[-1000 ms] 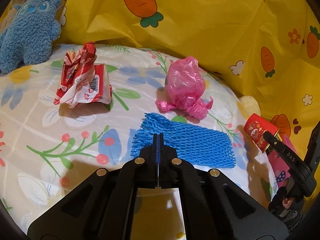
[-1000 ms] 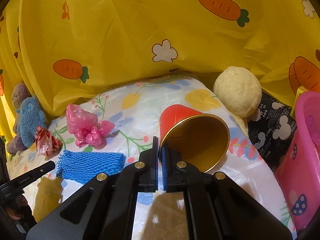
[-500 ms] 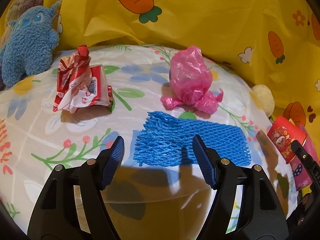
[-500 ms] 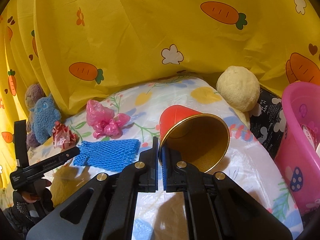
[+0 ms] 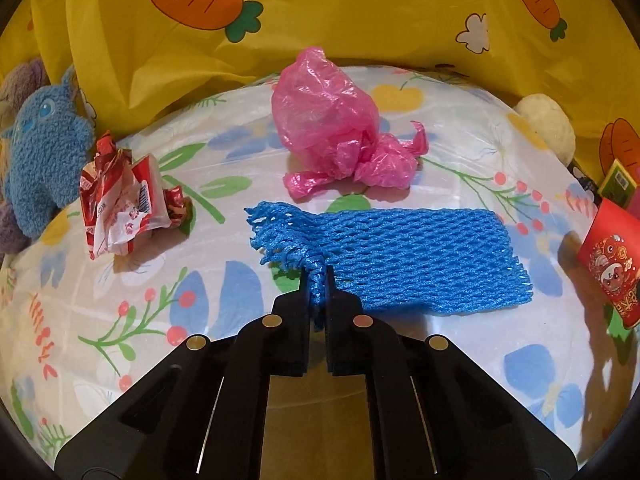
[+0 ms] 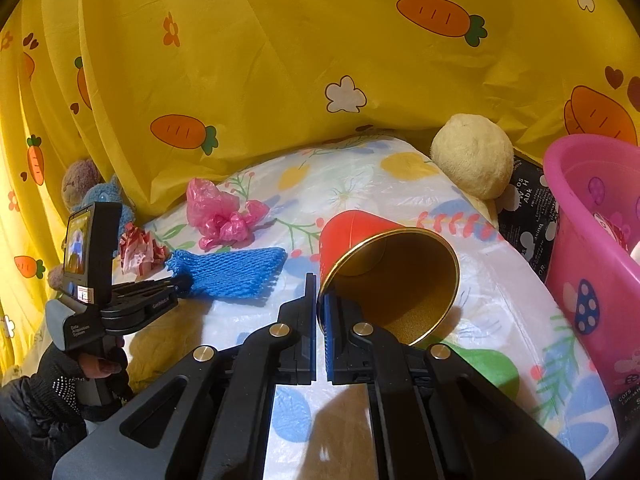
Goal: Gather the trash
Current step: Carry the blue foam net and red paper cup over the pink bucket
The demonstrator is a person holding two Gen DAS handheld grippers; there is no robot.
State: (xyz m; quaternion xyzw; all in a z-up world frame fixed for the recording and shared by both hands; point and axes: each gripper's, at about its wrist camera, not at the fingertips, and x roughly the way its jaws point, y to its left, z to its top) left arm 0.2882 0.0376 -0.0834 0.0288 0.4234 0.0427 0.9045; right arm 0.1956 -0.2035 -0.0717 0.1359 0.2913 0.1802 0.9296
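Left gripper [image 5: 318,280] pinched on the frayed near edge of the flat blue foam mesh sleeve [image 5: 400,256], a thin corner bite suited to peeling so limp a piece off the cloth. Right gripper [image 6: 320,300] clamped on the rim of the red paper cup with gold lining [image 6: 384,272], mouth tilted toward the camera, probably for dropping into the pink plastic tub [image 6: 592,240] just beside. Crumpled pink plastic bag [image 5: 336,136] and scrunched red-and-white wrapper [image 5: 120,204] left lying on the glossy floral table cover [image 5: 120,300]. Behind, a yellow carrot-print curtain [image 5: 360,20].

On the table, my net [image 5: 400,256] lies before the bag [image 5: 332,124]; wrapper [image 5: 120,204] left, cup [image 5: 612,264] right.
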